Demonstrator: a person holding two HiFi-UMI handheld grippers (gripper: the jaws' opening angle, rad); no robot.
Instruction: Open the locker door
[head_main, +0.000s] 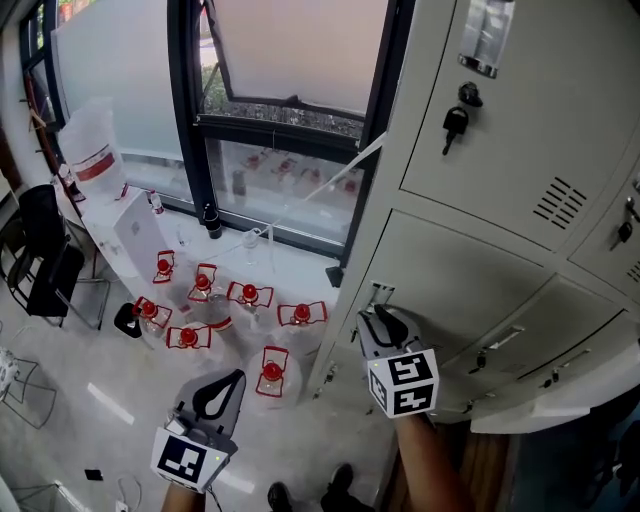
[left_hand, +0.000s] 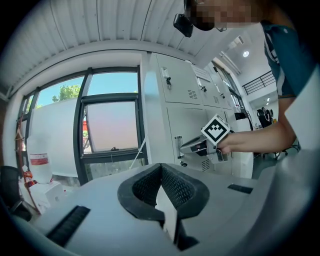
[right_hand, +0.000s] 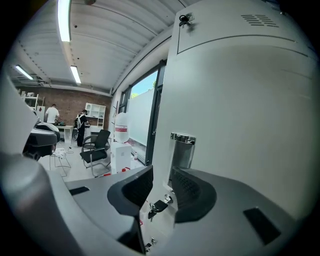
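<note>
The grey locker door (head_main: 470, 270) is closed, with a chrome handle (head_main: 381, 293) at its left edge. My right gripper (head_main: 384, 318) points at that handle. In the right gripper view the jaws of the right gripper (right_hand: 161, 170) stand apart; the handle (right_hand: 183, 150) rises just beyond the gap, and a key (right_hand: 160, 205) in a lock lower down shows through it. Nothing is gripped. My left gripper (head_main: 226, 384) hangs lower left over the floor, away from the lockers. Seen in its own view, the left gripper (left_hand: 161, 166) has its pads together and empty, with the right gripper (left_hand: 200, 146) beyond it.
Several water bottles with red caps (head_main: 250, 295) stand on the floor below the window. A black chair (head_main: 40, 260) is at the far left. The upper locker has a key (head_main: 452, 125) in its lock. People (right_hand: 52, 115) stand at the far end of the room.
</note>
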